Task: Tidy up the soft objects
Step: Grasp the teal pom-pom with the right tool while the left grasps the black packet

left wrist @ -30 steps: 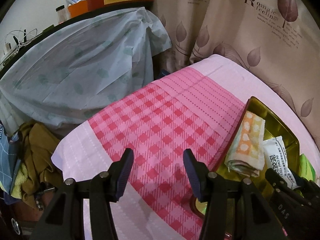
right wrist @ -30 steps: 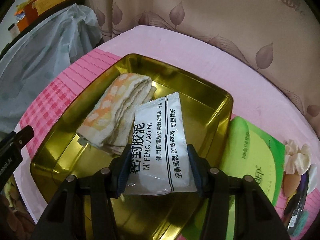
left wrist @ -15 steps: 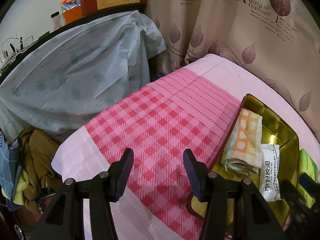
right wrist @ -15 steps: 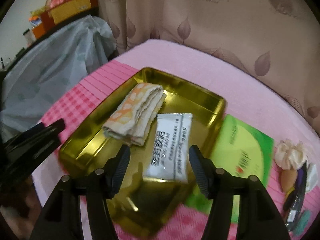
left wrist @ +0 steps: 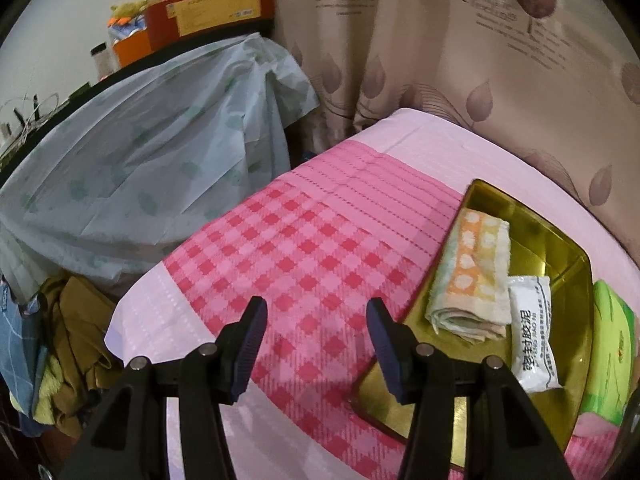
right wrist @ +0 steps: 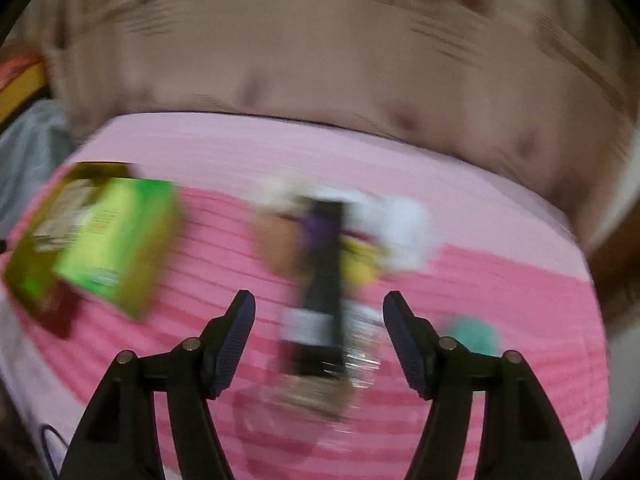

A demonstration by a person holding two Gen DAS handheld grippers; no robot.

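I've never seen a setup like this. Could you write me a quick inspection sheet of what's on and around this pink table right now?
Surface: pink checked tablecloth, bare under the left gripper.
Job's things: gold tray holds a folded orange-and-white towel beside a white sachet; a green packet lies just outside the tray.
Clutter: a blurred pile ahead of the right gripper, with a dark tube, something white and something teal; too smeared to name.
Grippers: left gripper open, nothing between its fingers; right gripper open, its jaws have just been opening, holding nothing.
Cables: thin wires at far left.
Surroundings: leaf-print curtain, pale plastic sheet, red box, heaped clothes.
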